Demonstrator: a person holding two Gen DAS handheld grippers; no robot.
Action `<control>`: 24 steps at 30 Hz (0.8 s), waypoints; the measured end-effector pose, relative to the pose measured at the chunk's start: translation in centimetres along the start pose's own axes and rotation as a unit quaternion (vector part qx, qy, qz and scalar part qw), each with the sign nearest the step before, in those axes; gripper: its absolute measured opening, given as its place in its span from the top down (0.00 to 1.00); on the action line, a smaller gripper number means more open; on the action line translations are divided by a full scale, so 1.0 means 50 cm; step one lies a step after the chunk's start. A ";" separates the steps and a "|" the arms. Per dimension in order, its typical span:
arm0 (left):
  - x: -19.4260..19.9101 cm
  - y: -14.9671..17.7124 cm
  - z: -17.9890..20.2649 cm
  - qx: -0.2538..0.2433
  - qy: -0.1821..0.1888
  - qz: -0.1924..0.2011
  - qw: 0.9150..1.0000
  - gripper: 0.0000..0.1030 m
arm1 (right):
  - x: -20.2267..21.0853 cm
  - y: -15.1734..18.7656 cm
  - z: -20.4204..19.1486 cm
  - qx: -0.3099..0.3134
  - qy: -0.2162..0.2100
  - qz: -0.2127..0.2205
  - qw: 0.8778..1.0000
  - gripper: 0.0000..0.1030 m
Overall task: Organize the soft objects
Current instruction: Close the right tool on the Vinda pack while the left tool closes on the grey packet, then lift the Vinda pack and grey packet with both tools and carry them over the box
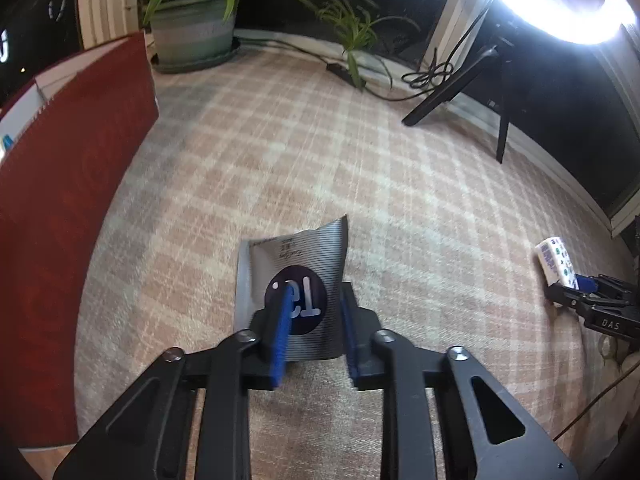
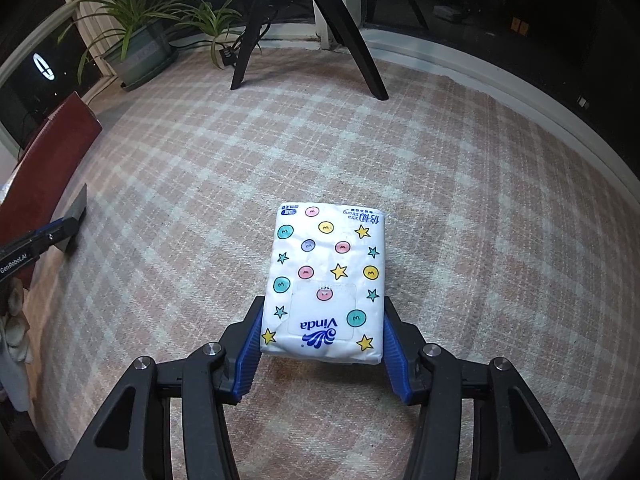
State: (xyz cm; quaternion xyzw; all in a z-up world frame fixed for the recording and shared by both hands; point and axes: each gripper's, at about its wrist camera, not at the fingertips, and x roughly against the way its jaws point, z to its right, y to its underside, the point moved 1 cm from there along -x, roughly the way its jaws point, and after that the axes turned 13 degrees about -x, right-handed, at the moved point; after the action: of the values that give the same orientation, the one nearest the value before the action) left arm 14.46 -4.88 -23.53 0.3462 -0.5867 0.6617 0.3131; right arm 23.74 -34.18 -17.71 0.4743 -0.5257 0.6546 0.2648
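Low in the left wrist frame, the left gripper clasped a grey striped pouch with a dark round label, held above the plaid rug; whether it touched the rug was hard to tell. At centre of the right wrist frame, the right gripper gripped a white Vinda tissue pack by its sides. A red box stood at left.
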 end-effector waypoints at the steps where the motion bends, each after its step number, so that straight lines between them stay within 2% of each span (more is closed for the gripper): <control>1: 0.003 -0.002 0.001 -0.003 0.000 0.004 1.000 0.87 | 0.000 -0.001 0.000 0.000 0.000 0.000 1.000 0.52; 12: 0.048 -0.016 -0.014 -0.012 0.001 0.035 0.999 0.96 | 0.002 -0.001 -0.002 0.004 -0.002 0.002 1.000 0.53; 24: 0.087 -0.009 -0.071 0.028 0.001 0.054 0.998 0.99 | 0.013 0.000 -0.009 0.006 -0.003 0.012 1.000 0.53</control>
State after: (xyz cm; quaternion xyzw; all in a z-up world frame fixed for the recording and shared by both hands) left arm 12.05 -1.28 -19.94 0.3221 -0.5860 0.6938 0.2676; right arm 23.32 -33.85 -17.13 0.4717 -0.5283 0.6592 0.2527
